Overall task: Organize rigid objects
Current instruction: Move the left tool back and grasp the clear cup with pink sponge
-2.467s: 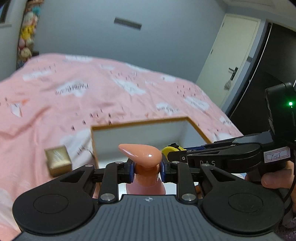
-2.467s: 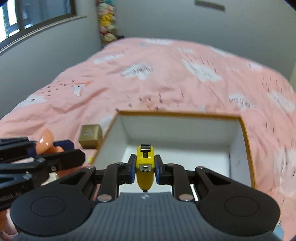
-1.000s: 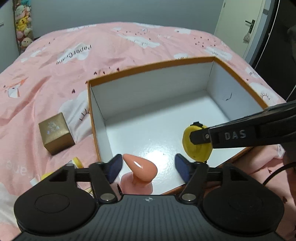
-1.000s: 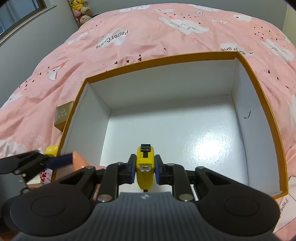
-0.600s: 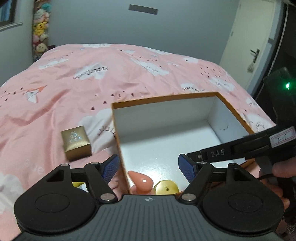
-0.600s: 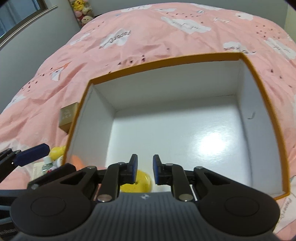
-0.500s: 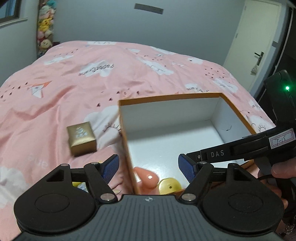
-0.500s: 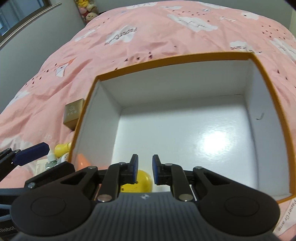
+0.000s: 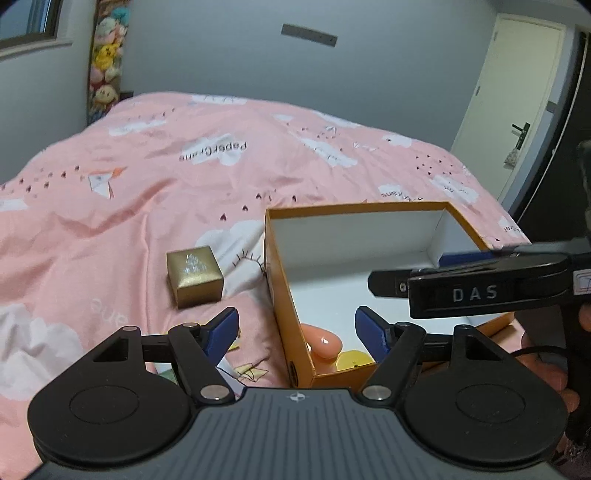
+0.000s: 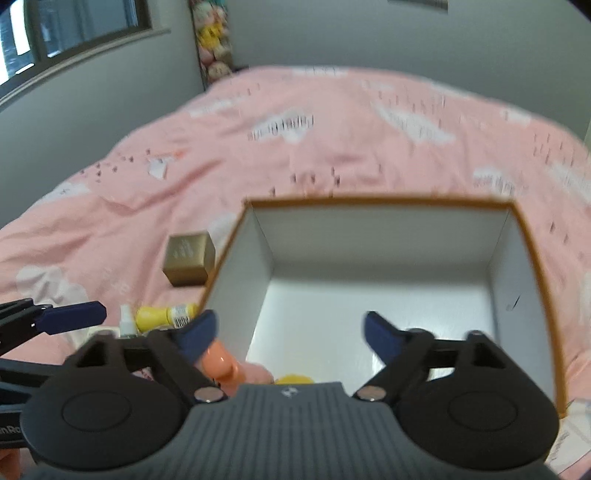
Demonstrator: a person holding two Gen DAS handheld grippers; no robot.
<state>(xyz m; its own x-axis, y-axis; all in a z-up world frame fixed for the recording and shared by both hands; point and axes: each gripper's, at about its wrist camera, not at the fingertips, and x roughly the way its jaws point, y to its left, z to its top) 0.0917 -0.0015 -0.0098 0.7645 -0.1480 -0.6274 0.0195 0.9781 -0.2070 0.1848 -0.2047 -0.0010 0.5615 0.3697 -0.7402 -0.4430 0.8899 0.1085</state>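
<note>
The left gripper (image 9: 295,328) stands spread wide with nothing between its blue pads, held above the near left corner of the orange-rimmed, white-lined cardboard box (image 9: 284,266); the right gripper (image 10: 290,330) has just been opening and its jaws now gape empty over the box's near edge. Below them, on the box floor at its near left corner, lie the glossy peach-coloured plastic piece with a rounded tip (image 9: 324,342) and, touching it on the right, the yellow tape measure (image 9: 352,361), both let go. The box rests on a pink bedspread (image 9: 184,192) printed with white clouds, paper cranes and small dark hearts; one cloud reads "PaperCrane", upside down from here. Just left of the box sits a small gold gift box (image 9: 194,276) with a silver emblem on its lid. Grey walls close the room, with plush toys (image 9: 105,62) stacked in the far corner. The left view alone shows the white door (image 9: 517,103) with its dark handle, the letters "DAS" on the right gripper's side, and fingers of the hand holding it. The right view, blurred, alone shows the window (image 10: 74,29) and a yellow bottle with a label (image 10: 164,315) lying outside the box by its left wall.
</note>
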